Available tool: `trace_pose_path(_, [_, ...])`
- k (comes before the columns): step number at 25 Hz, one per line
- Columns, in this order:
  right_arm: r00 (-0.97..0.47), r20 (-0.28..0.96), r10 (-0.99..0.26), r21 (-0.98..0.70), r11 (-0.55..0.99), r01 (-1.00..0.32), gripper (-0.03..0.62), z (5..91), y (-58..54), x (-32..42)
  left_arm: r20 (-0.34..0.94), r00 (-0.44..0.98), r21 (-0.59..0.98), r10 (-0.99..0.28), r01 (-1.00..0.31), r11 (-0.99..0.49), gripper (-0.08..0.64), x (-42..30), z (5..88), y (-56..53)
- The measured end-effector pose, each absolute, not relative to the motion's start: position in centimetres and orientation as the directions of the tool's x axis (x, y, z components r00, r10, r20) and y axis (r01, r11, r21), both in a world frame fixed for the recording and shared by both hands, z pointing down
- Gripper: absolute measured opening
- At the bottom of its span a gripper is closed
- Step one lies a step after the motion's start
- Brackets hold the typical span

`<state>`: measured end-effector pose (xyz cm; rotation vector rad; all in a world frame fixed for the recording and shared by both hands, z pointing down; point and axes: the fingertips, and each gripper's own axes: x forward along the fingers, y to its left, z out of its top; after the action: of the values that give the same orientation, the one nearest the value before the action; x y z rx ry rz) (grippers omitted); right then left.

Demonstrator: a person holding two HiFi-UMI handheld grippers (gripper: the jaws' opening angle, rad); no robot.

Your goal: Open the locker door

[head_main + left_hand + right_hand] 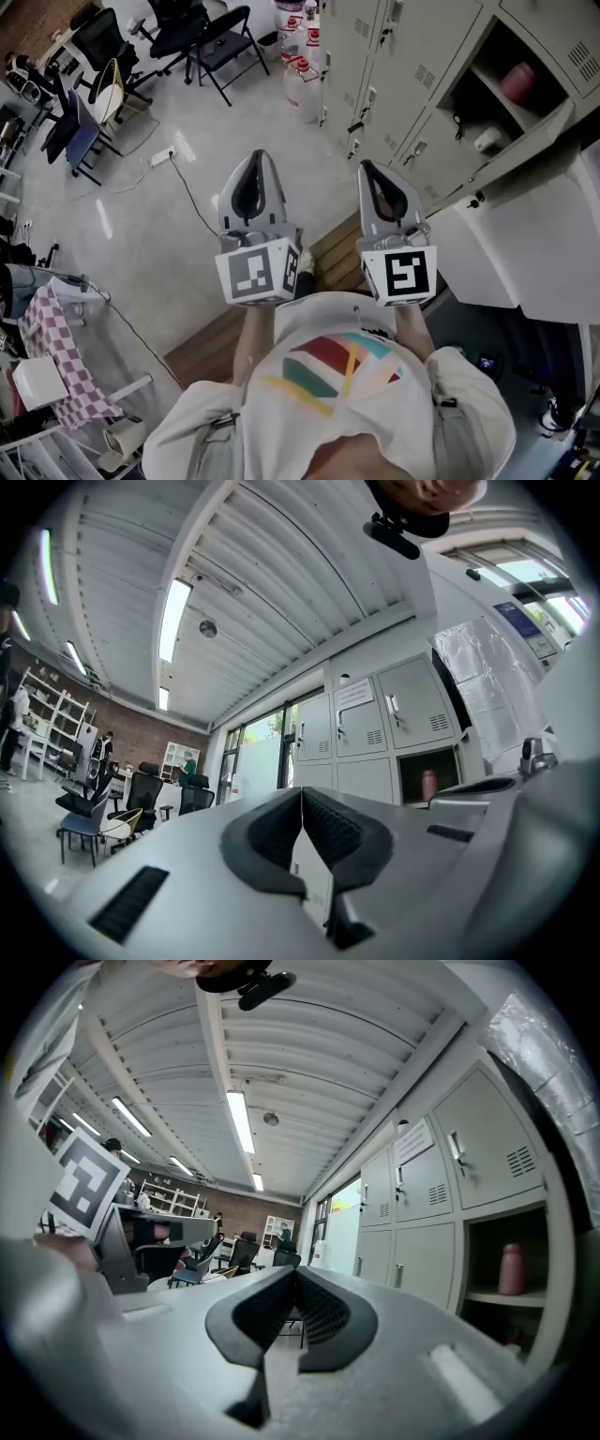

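Locker door [506,159] hanging open near right gripper [367,169]; it and left gripper [260,159] empty, fingers pressing together; spreading needed before gripping door edge.

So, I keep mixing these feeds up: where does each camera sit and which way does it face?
Head view: on the person's head, facing steeply down at the left gripper and right gripper; shirt and forearms show.
Left gripper view: on the left gripper, along its shut fingers toward the lockers; no body clear.
Right gripper view: likewise on the right gripper, facing the lockers.
Shared: all show the pink bottle in the open locker.
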<state>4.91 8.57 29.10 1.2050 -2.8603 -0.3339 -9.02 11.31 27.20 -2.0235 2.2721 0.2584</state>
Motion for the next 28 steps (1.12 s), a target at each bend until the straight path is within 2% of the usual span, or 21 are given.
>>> trace_pose_path(5, [-0.702,-0.041,-0.711,0.213,0.68,-0.701,0.005,30.7,3.7,0.4,-0.218,-0.133,0.074,-0.967,-0.99,0.119,0.015,-14.5,26.7,7.1])
trace_pose_path(12, [-0.638,-0.009,-0.77,0.183,0.626,-0.758,0.006,31.8,-1.8,-3.3,-0.165,-0.11,0.095,-0.98,-0.991,0.095,0.015,-19.7,28.4,1.4])
trace_pose_path(17, [-0.555,-0.02,-0.832,0.198,0.541,-0.818,0.006,31.6,-5.6,-3.1,-0.127,-0.054,0.087,-0.99,-0.995,0.043,0.015,-19.6,29.9,-2.8])
trace_pose_path(28, [-0.494,-0.022,-0.869,0.184,0.483,-0.856,0.006,31.4,-12.7,-0.6,-0.115,0.002,0.081,-0.993,-0.997,-0.011,0.015,-16.3,30.1,-9.7])
